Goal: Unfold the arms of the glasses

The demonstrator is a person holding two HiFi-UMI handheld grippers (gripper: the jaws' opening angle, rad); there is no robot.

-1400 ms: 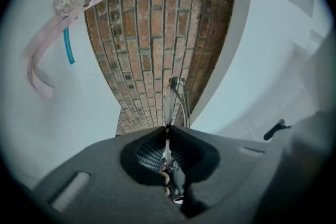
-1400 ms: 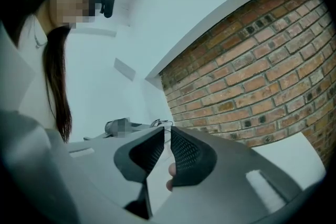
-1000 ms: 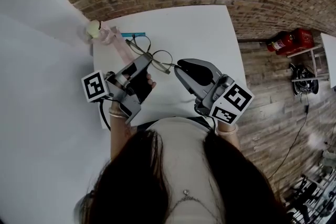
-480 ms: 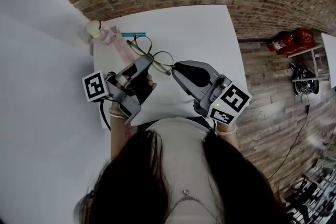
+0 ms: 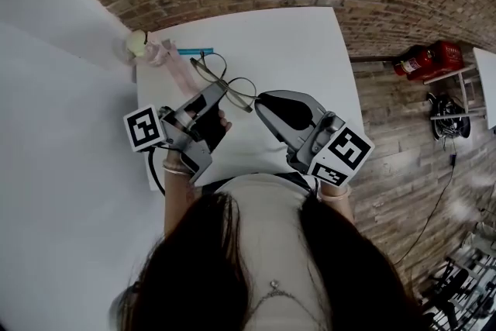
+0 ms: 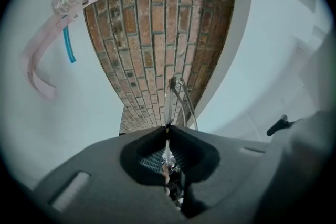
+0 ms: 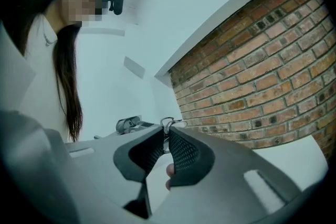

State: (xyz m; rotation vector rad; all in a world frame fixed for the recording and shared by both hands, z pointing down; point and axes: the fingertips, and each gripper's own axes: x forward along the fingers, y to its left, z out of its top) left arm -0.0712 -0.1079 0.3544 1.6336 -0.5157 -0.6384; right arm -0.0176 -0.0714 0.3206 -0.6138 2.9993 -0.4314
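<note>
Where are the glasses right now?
In the head view, the glasses are over the near-left part of the white table, clamped between the left tool and the right tool, with the pink strap just beyond them.

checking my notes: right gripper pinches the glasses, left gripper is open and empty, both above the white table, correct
Not quite. The left gripper is not open and empty: the left gripper view shows its jaws shut on the glasses. The rest stands: the right gripper pinches the glasses, both above the white table.
</note>
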